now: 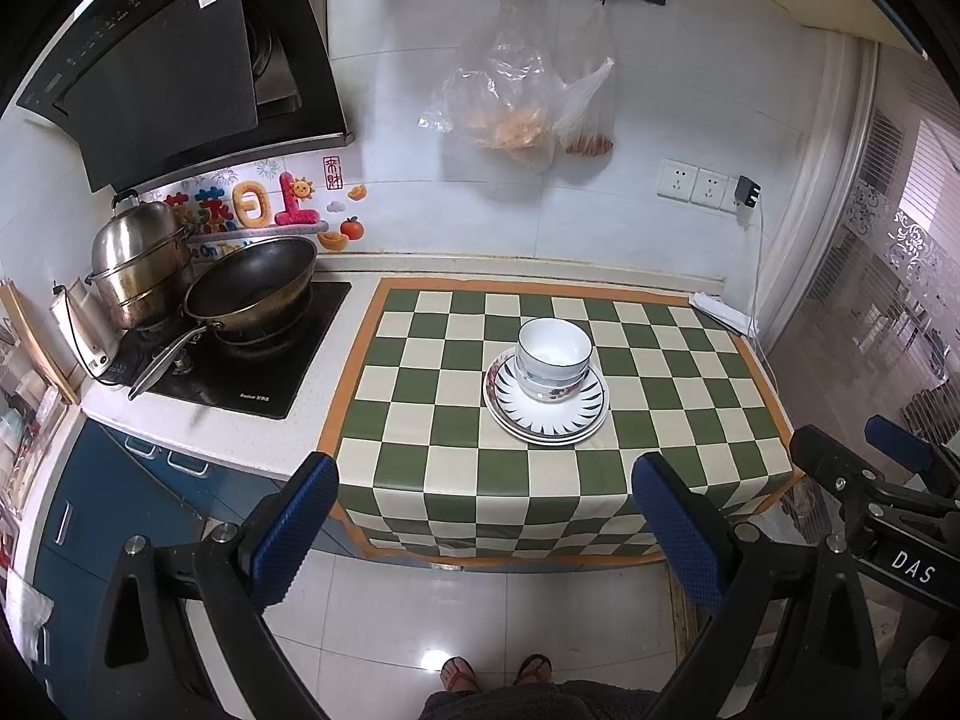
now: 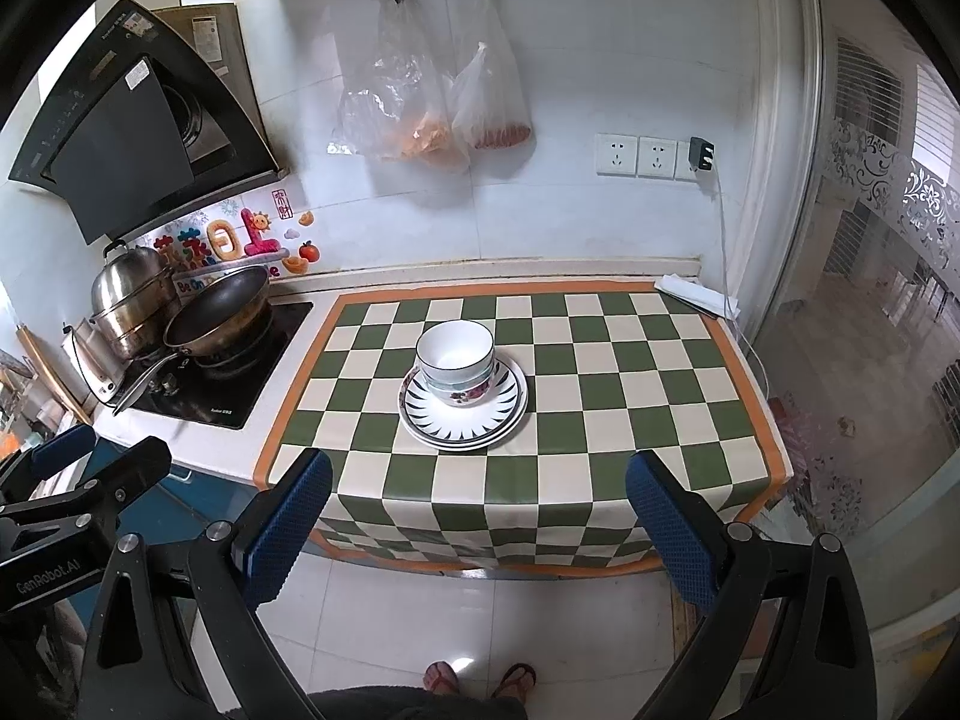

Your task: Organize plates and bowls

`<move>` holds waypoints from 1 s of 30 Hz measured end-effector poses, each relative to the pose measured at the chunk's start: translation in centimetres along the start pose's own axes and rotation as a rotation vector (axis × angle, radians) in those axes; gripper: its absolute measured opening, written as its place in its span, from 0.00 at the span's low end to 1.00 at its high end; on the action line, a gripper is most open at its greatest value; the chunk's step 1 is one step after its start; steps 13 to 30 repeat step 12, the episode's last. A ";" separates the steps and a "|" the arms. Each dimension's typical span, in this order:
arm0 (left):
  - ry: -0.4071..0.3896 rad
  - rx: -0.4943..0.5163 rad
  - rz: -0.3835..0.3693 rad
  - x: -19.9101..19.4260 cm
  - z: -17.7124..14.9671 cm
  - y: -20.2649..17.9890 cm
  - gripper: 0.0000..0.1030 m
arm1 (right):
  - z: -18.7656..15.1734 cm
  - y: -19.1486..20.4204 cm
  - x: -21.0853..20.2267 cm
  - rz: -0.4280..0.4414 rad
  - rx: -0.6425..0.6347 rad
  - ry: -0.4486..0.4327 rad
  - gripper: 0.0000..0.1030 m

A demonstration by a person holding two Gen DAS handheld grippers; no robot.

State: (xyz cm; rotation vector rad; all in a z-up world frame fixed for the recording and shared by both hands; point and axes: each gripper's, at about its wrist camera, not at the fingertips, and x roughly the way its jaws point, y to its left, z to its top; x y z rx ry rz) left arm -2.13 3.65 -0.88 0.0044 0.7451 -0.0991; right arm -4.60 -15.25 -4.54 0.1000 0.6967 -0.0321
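Observation:
White bowls (image 1: 553, 363) are nested on a stack of white plates (image 1: 570, 420) with dark leaf patterns, in the middle of the green-and-cream checked cloth (image 1: 444, 372). The bowls (image 2: 456, 363) and plates (image 2: 462, 420) also show in the right wrist view. My left gripper (image 1: 486, 516) is open and empty, held back from the counter's front edge above the floor. My right gripper (image 2: 480, 516) is open and empty, likewise back from the counter. Each gripper shows at the edge of the other's view.
A black stove (image 1: 240, 360) with a wok (image 1: 252, 285) and a steel steamer pot (image 1: 141, 258) stands left of the cloth. Plastic bags (image 1: 516, 96) hang on the tiled wall. A folded white cloth (image 2: 690, 294) lies at the back right. Glass door at right.

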 end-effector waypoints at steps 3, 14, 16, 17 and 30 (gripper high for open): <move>0.002 -0.001 -0.001 0.0 0.0 0.0 0.97 | 0.0 0.0 0.0 0.001 0.001 0.000 0.97; 0.003 0.002 0.008 -0.2 -0.4 0.1 0.97 | 0.0 -0.2 0.2 0.001 -0.001 0.004 0.97; 0.003 0.002 0.008 -0.2 -0.4 0.1 0.97 | 0.0 -0.2 0.2 0.001 -0.001 0.004 0.97; 0.003 0.002 0.008 -0.2 -0.4 0.1 0.97 | 0.0 -0.2 0.2 0.001 -0.001 0.004 0.97; 0.003 0.002 0.008 -0.2 -0.4 0.1 0.97 | 0.0 -0.2 0.2 0.001 -0.001 0.004 0.97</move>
